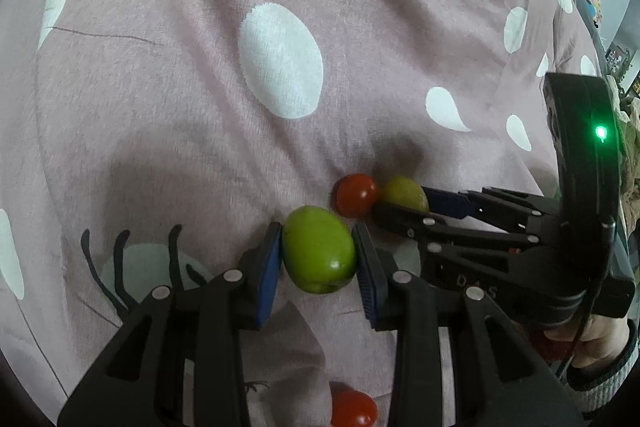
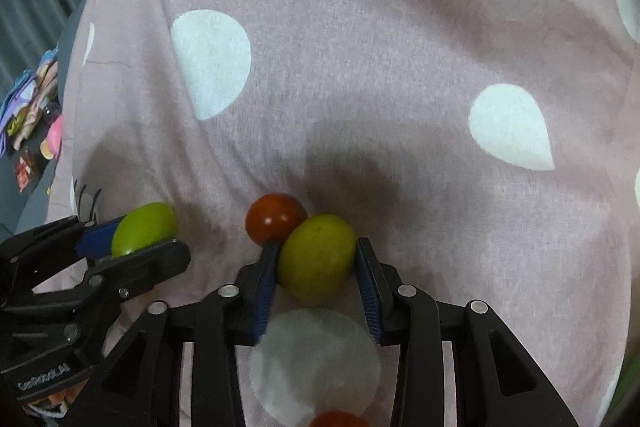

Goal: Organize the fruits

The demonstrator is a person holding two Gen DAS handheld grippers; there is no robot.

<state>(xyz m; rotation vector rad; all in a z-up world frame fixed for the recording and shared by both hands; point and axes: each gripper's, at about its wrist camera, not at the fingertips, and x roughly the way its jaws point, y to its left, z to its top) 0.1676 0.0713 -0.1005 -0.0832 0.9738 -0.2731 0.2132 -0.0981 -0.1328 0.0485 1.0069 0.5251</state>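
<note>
A bright green fruit (image 1: 319,254) sits between the blue pads of my left gripper (image 1: 318,259), which is shut on it; the same fruit (image 2: 144,229) and gripper (image 2: 136,241) show at the left of the right wrist view. My right gripper (image 2: 316,263) is shut on a yellow-green fruit (image 2: 317,259), also visible as a yellow-green fruit (image 1: 404,193) in the left wrist view with the right gripper (image 1: 400,203) around it. A red tomato (image 2: 276,219) lies on the blanket touching that fruit, just past the right gripper's left pad; it is the red tomato (image 1: 355,195) in the left view.
Everything rests on a pink blanket (image 1: 200,99) with white drop-shaped spots. Another red tomato (image 1: 353,409) lies close under the left gripper, and a red tomato (image 2: 338,419) shows at the bottom edge. Clutter (image 2: 32,123) lies beyond the blanket's left edge. A hand (image 1: 600,335) holds the right gripper.
</note>
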